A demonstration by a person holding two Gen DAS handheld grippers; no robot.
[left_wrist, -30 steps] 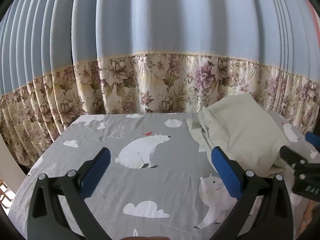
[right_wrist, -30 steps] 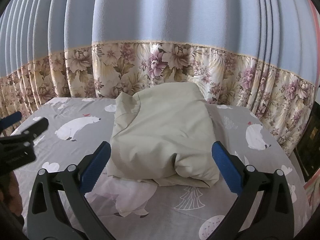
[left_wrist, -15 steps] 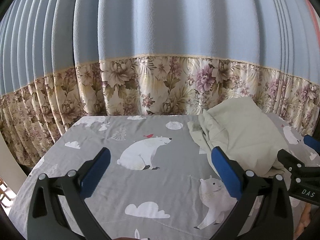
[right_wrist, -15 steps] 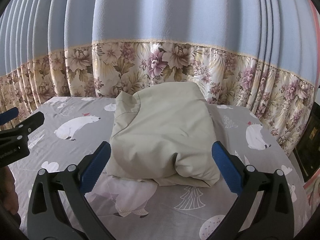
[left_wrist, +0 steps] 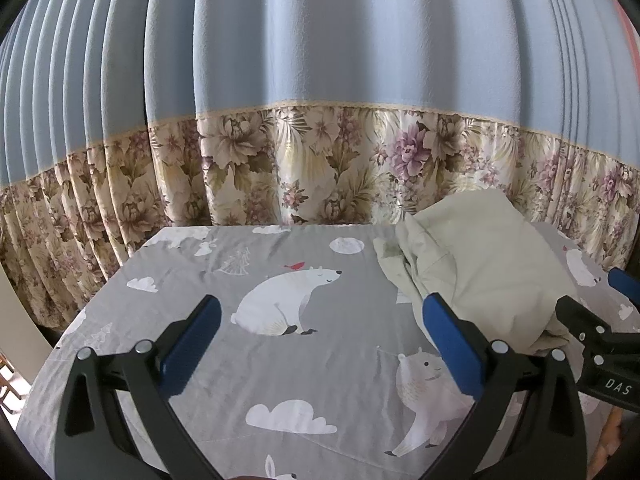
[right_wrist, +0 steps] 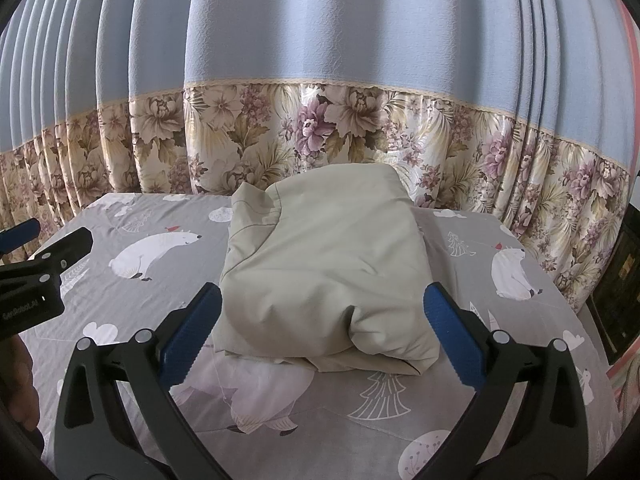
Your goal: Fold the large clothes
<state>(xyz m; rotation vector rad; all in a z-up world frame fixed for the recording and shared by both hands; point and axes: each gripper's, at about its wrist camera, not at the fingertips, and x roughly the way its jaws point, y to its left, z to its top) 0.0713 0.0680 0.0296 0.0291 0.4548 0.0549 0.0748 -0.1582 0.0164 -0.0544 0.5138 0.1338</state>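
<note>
A pale beige garment lies folded into a thick bundle on the grey bed sheet with polar bear prints. My right gripper is open just in front of the bundle's near edge, holding nothing. The same garment shows at the right of the left wrist view. My left gripper hangs open over bare sheet to the left of the bundle, empty. Each gripper shows at the edge of the other's view: the right gripper and the left gripper.
A blue curtain with a floral lower band hangs right behind the bed. The bed's left edge drops off beside the curtain. A dark object stands past the bed's right side. A hand shows at lower left.
Both grippers have drifted slightly back and up from the bed; the garment has not moved. Both stay open.
</note>
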